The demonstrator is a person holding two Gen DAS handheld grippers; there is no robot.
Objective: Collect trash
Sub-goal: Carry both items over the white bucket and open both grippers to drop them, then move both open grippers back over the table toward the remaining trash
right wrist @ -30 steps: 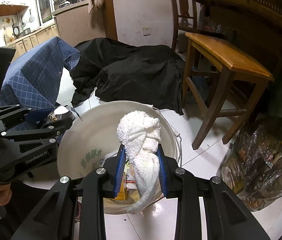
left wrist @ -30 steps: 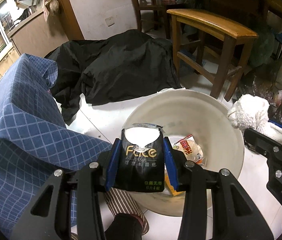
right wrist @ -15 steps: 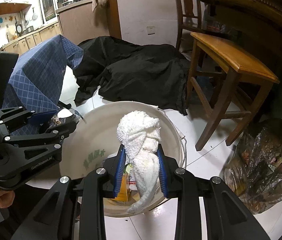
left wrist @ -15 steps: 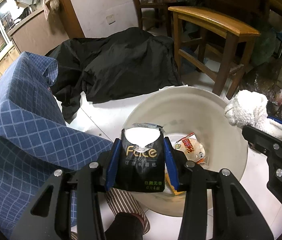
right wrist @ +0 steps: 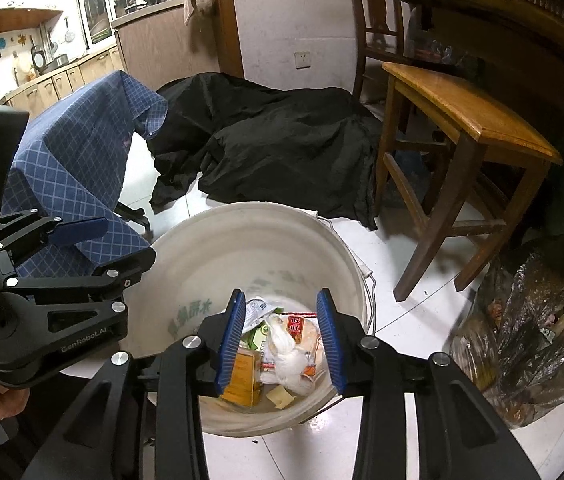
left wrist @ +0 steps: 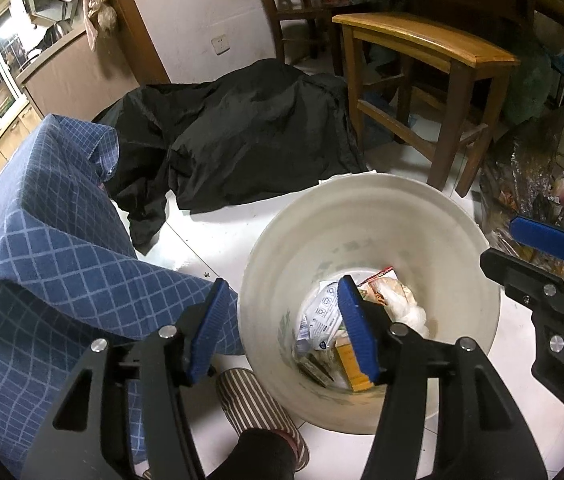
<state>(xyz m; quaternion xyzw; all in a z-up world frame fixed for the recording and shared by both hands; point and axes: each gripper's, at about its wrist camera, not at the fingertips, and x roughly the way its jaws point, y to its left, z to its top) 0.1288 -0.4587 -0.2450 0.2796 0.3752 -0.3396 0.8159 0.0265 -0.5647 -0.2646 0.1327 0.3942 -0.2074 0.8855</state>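
A white plastic bucket (left wrist: 366,216) (right wrist: 210,248) stands on the white tile floor and holds several pieces of trash (left wrist: 322,320). A white rag (right wrist: 288,354) lies on top of wrappers and an orange box (right wrist: 242,376) inside it. My left gripper (left wrist: 282,328) is open and empty over the bucket's near left rim. My right gripper (right wrist: 282,336) is open and empty right above the bucket's inside. The black tissue pack is not visible inside the bucket.
A blue checked cloth (left wrist: 42,248) covers something to the left. A black cloth (left wrist: 250,136) lies on the floor behind. A wooden stool (left wrist: 422,80) stands at the right, with bags of clutter (right wrist: 530,340) beside it. A striped slipper (left wrist: 258,408) is near the bucket.
Both grippers have opened. The left let go of the black tissue pack and the right let go of the white rag, which now lies in the bucket.
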